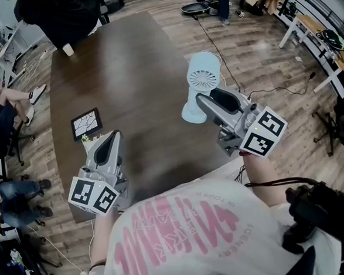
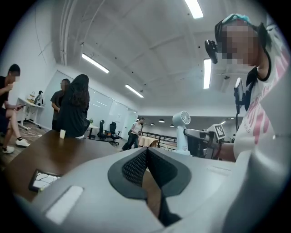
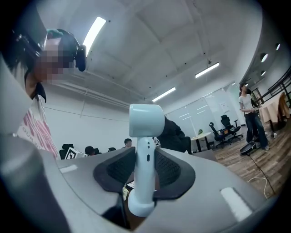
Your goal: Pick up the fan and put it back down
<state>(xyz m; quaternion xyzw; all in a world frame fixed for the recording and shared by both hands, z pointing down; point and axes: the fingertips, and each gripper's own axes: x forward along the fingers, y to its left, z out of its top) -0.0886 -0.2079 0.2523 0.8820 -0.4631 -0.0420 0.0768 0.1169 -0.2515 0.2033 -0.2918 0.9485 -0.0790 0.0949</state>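
While my right tongs (image 3: pixel 142 159) are clamped on the stem of the pale blue fan (image 3: pixel 145 119), my left tongs (image 2: pixel 146 154) are pressed together at the tips with nothing between them.

In the right gripper view the stem runs upright between the two dark pads. One pad is on each side of it, the blocky fan head rises above them, and the rounded foot shows just below. From the head view the fan (image 1: pixel 202 82) is on the right part of the dark brown worktop (image 1: pixel 132 66), near its right edge. Its round grille is tipped up toward me and its flared foot is down at the surface. I cannot tell whether the foot rests on the wood or is just clear of it. My right tongs (image 1: pixel 205 104) reach in from the near side and meet the stem low down.

My left tongs (image 1: pixel 112 138) are low over the near left part of the worktop, well apart from the fan. Just beyond them lies a small dark-framed card (image 1: pixel 86 123) with a cracked-looking pattern. A white cup (image 1: pixel 68 50) stands at the far left edge, beside a person in dark clothes. From the left gripper view the fan (image 2: pixel 184 126) shows off to the right, upright.
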